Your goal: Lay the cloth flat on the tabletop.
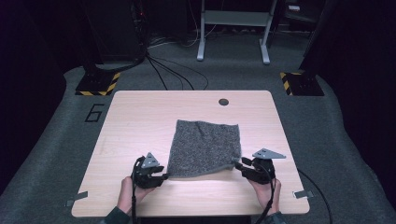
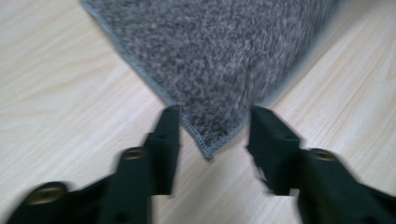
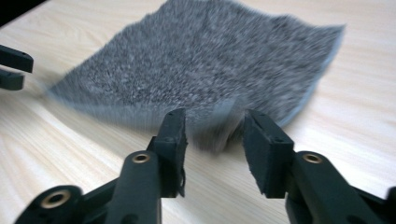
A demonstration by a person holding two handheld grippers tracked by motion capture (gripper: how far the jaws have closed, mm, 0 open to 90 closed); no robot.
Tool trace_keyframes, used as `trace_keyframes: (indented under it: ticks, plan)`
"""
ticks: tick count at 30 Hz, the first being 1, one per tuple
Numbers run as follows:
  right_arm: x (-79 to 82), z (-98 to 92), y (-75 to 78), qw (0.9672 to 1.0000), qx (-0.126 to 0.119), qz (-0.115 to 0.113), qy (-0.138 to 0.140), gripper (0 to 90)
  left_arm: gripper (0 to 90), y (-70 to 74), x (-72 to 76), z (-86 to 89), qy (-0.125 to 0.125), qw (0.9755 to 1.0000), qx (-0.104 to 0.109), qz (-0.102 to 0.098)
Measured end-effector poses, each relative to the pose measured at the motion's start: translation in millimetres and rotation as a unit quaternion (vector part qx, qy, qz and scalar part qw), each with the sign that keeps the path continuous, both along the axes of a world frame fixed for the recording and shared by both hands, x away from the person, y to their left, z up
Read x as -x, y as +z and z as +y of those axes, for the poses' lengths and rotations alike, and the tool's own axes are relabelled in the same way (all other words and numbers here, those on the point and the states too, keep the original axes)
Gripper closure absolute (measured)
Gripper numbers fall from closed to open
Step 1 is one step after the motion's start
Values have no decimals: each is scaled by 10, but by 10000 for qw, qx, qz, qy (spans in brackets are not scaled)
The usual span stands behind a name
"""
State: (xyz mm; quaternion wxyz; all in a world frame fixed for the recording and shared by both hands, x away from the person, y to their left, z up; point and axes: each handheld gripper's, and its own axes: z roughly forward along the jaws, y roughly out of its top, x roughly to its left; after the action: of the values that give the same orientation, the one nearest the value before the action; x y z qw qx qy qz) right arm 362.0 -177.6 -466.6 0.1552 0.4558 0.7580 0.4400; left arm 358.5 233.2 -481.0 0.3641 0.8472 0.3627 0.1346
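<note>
Bare wood on the table (image 1: 140,116) runs along the left, right and far sides of the grey cloth (image 1: 205,147), so a gripper can pass there freely. The near strip is taken by the left gripper (image 1: 164,175) and right gripper (image 1: 236,163) at the cloth's near corners. A small round hole (image 1: 223,101) near the far edge sits flush and blocks nothing.

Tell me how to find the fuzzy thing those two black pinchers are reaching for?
Look at the pale wooden table. In its middle lies a square grey cloth, flat, with a stitched edge. It is the one soft, speckled thing there; the left gripper and right gripper each stand open at one of its near corners.
</note>
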Motion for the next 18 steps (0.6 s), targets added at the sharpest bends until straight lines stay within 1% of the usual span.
trace_keyframes:
  ticks: [1,2,3,4,5,6,7,8,9,11,12,13,14,15,16,17,18]
  plan:
    - [15,-29,51,10000,-26,-82,-9,528,470,65,-10,41,-19,10000,-10,-23]
    - [14,-50,99,9999,-2,-116,-26,500,434,110,-32,67,79,9999,-2,-134]
    - [-1,-60,138,9999,23,-117,-55,464,389,149,-57,91,95,9998,-24,-150]
    - [-19,-60,157,9999,13,-129,-60,429,369,194,-111,119,149,9997,1,-168]
    - [-64,-45,172,9999,72,-66,-100,363,335,212,-164,126,213,9996,13,-184]
    - [-114,-25,168,9999,106,29,-87,338,305,220,-219,120,294,9993,1,-238]
    - [-162,-4,152,9998,142,64,-79,294,283,229,-262,117,307,9992,-20,-249]
    - [-203,20,132,9997,198,108,-97,251,269,221,-339,89,330,9992,-6,-232]
    - [-274,68,93,9991,329,234,-104,220,243,206,-399,56,359,9991,-1,-217]
    - [-390,131,13,9983,465,343,-104,194,226,174,-495,-10,371,9990,-85,-248]
    - [-428,158,-16,9977,502,430,-140,181,217,133,-564,-68,408,9987,-140,-261]
    - [-496,185,-64,9969,628,448,-170,172,198,110,-600,-100,441,9986,-148,-268]
    - [-527,202,-88,9965,652,489,-175,165,196,81,-656,-145,428,9984,-271,-242]
    - [-586,218,-131,9961,727,471,-156,153,187,46,-697,-184,468,9980,-341,-259]
    - [-622,235,-157,9956,760,528,-165,146,174,21,-730,-218,491,9976,-408,-254]
    - [-655,251,-183,9950,825,539,-182,139,169,-13,-769,-254,496,9975,-450,-235]
    - [-691,279,-211,9941,865,619,-220,121,166,-29,-788,-274,538,9972,-472,-238]
